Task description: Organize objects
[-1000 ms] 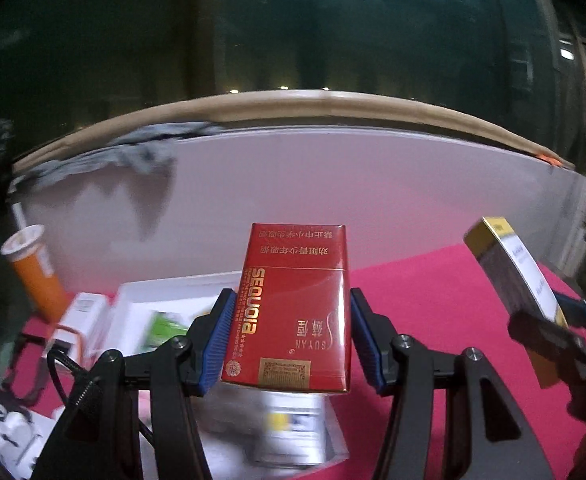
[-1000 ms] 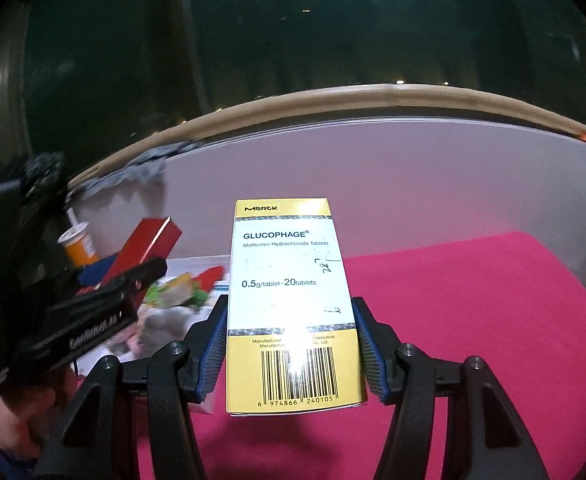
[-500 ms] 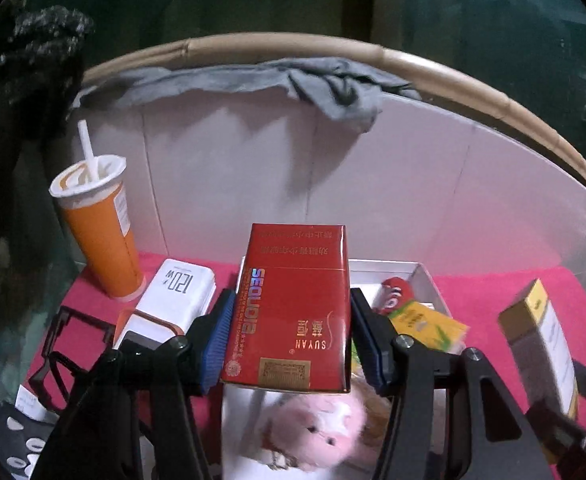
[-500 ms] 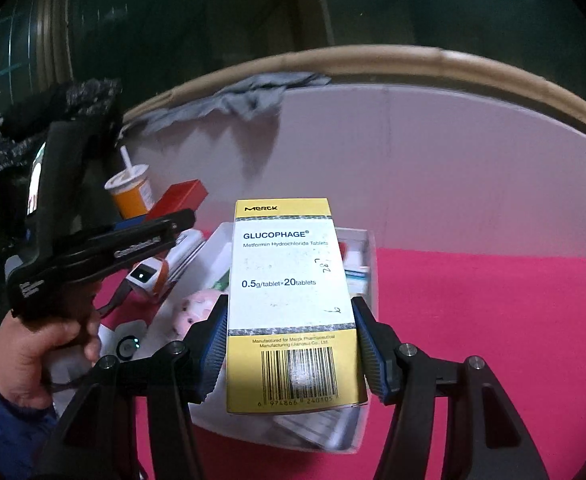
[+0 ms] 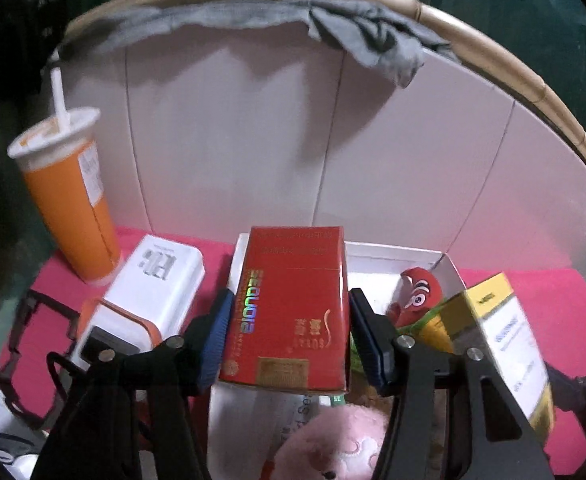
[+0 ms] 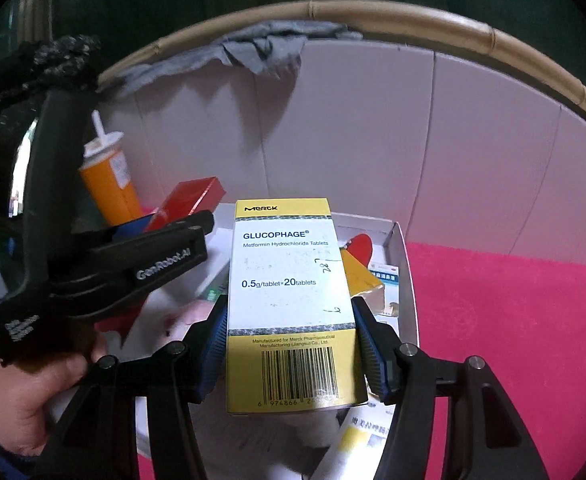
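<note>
A red cigarette pack (image 5: 289, 312) stands upright between the blue pads of my left gripper (image 5: 291, 300). The jaws are opening, and a thin gap shows on each side of the pack. It hangs over the white open box (image 5: 393, 254), near its left wall. My right gripper (image 6: 289, 304) is shut on a yellow-and-white Glucophage tablet box (image 6: 289, 280) and holds it upright over the same white box (image 6: 407, 280). The right wrist view shows the left gripper (image 6: 197, 224) with the red pack (image 6: 189, 200) at the left. The tablet box (image 5: 505, 340) appears at the right of the left wrist view.
The white box holds a pink plush (image 5: 333, 440), a red plush toy (image 5: 417, 292) and several packets. Left of it stand an orange cup with a straw (image 5: 69, 200) and a white power bank (image 5: 149, 292). A grey cloth (image 5: 373, 36) hangs over the white backboard. A pink tablecloth (image 6: 513, 320) spreads to the right.
Both grippers swung left and sank with their boxes until they hung over the white box. The left jaws have spread slightly from the red pack.
</note>
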A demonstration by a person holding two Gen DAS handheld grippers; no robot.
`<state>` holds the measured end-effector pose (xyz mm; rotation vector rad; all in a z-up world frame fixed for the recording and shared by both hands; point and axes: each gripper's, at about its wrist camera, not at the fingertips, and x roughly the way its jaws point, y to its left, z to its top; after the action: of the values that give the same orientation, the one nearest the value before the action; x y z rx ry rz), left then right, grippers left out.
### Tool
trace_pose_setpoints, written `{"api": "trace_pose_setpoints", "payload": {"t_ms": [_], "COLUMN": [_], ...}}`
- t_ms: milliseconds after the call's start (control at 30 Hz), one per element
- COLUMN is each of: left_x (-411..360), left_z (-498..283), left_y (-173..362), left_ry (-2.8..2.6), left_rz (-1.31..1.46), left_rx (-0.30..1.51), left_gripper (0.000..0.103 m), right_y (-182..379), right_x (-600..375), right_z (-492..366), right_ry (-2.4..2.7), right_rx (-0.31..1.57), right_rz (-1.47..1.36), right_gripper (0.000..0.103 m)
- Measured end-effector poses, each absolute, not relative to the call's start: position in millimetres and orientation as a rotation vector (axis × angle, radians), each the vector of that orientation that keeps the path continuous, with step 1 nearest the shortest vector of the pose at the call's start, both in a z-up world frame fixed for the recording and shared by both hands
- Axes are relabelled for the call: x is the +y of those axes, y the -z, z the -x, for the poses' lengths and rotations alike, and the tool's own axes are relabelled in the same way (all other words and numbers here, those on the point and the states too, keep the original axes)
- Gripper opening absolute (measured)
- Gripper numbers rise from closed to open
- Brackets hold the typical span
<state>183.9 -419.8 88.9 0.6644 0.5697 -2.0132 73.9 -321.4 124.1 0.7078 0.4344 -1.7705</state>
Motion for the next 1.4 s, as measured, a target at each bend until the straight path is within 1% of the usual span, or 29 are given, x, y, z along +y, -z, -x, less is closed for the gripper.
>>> {"api": "trace_pose_setpoints", "payload": {"t_ms": [33, 67, 100, 133, 167, 333, 700, 833, 1000, 1400], "left_x": [-420, -419, -417, -414, -412, -405, -378, -360, -339, -278], "left_z": [-184, -184, -184, -184, -185, -186, -179, -178, -181, -180], "left_y": [-87, -86, -86, -86, -86, -93, -122, -131, -142, -167], "left_ry": [2.004, 1.993, 1.987, 1.985, 1.989, 1.981, 2.012, 2.015, 2.045, 2.127], "left_rz": [-0.669, -0.668, -0.662, -0.659, -0.653, -0.626, -0.585, -0.561, -0.529, -0.472], "left_rx": [0.571, 0.562, 0.548, 0.534, 0.53, 0.531, 0.451, 0.409, 0.403, 0.345], "left_gripper": [0.083, 0.103, 0.103, 0.103, 0.103, 0.103, 0.103, 0.103, 0.103, 0.103], "right_y": [-120, -117, -113, -112, -112, -118, -138, -143, -146, -152], "right_x": [-324, -326, -327, -324, -320, -305, -274, -257, -239, -187], "right_z": [-72, -70, -69, -67, -65, -57, -67, -70, -68, -46], "right_ry": [1.761, 1.744, 1.735, 1.736, 1.739, 1.761, 1.821, 1.844, 1.869, 1.932], "right_rx": [0.431, 0.436, 0.439, 0.432, 0.414, 0.381, 0.343, 0.333, 0.327, 0.222], "right_rz": [-0.719, -0.727, -0.73, -0.725, -0.711, -0.665, -0.621, -0.588, -0.567, -0.582], "right_gripper": [0.064, 0.066, 0.08, 0.097, 0.101, 0.101, 0.102, 0.102, 0.102, 0.103]}}
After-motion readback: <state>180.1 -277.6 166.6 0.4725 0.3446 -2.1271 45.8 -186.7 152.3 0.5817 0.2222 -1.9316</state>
